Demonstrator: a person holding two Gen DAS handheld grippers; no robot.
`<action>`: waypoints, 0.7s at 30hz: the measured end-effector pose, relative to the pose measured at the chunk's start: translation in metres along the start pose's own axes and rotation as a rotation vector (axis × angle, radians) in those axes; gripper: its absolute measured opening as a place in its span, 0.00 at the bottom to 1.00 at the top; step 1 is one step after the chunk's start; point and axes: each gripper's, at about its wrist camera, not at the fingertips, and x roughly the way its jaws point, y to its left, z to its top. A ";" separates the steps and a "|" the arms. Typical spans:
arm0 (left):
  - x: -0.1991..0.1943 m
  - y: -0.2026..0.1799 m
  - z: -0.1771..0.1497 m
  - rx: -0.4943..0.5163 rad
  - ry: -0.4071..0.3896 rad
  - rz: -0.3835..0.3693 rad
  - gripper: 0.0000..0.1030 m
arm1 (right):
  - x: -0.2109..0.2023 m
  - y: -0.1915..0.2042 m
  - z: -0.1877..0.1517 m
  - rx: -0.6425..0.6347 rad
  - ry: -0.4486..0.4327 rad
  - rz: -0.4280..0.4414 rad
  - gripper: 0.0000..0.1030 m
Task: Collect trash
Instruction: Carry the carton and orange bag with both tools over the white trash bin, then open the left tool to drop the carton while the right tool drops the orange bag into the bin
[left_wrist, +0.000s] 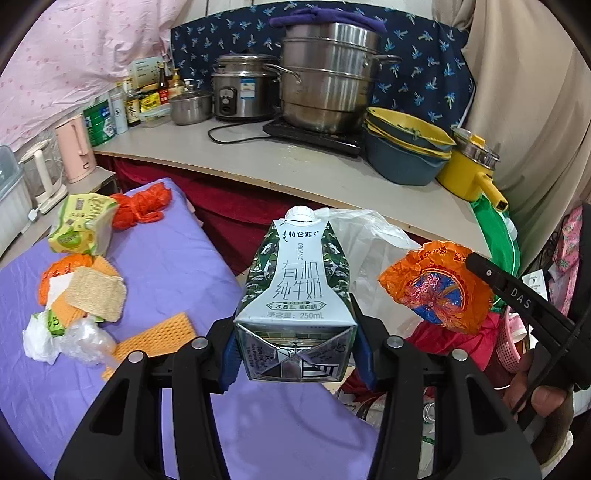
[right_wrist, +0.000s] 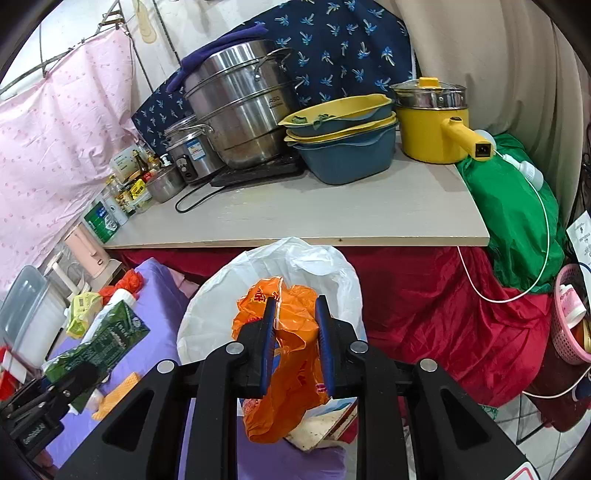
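My left gripper (left_wrist: 295, 332) is shut on a 250 mL milk carton (left_wrist: 297, 291), green and grey with a white cap, held above the purple cloth's right edge. The carton also shows in the right wrist view (right_wrist: 107, 339). My right gripper (right_wrist: 295, 306) is shut on a crumpled orange plastic wrapper (right_wrist: 291, 373), held just in front of a white plastic bag (right_wrist: 295, 266). In the left wrist view the wrapper (left_wrist: 432, 284) and white bag (left_wrist: 369, 236) sit right of the carton. More trash lies on the purple cloth (left_wrist: 173, 266): a yellow-green carton (left_wrist: 81, 229), a red-orange bag (left_wrist: 144, 203), sponges (left_wrist: 92, 291), clear plastic (left_wrist: 81, 339).
A pale counter (right_wrist: 314, 210) behind holds steel pots (right_wrist: 236, 110), stacked blue and yellow basins (right_wrist: 343, 136), a yellow pot (right_wrist: 432, 122) and bottles (right_wrist: 125, 184). A green bag (right_wrist: 517, 218), red cloth (right_wrist: 443, 306) and pink basket (right_wrist: 569, 317) are at right.
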 end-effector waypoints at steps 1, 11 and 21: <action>0.005 -0.003 0.001 0.006 0.007 -0.006 0.46 | 0.001 -0.003 0.000 0.005 0.001 -0.004 0.19; 0.040 -0.025 0.008 0.053 0.047 -0.026 0.46 | 0.005 -0.014 -0.005 0.028 0.013 -0.021 0.19; 0.053 -0.027 0.028 0.045 0.022 -0.003 0.58 | 0.007 -0.013 -0.003 0.031 0.016 -0.030 0.19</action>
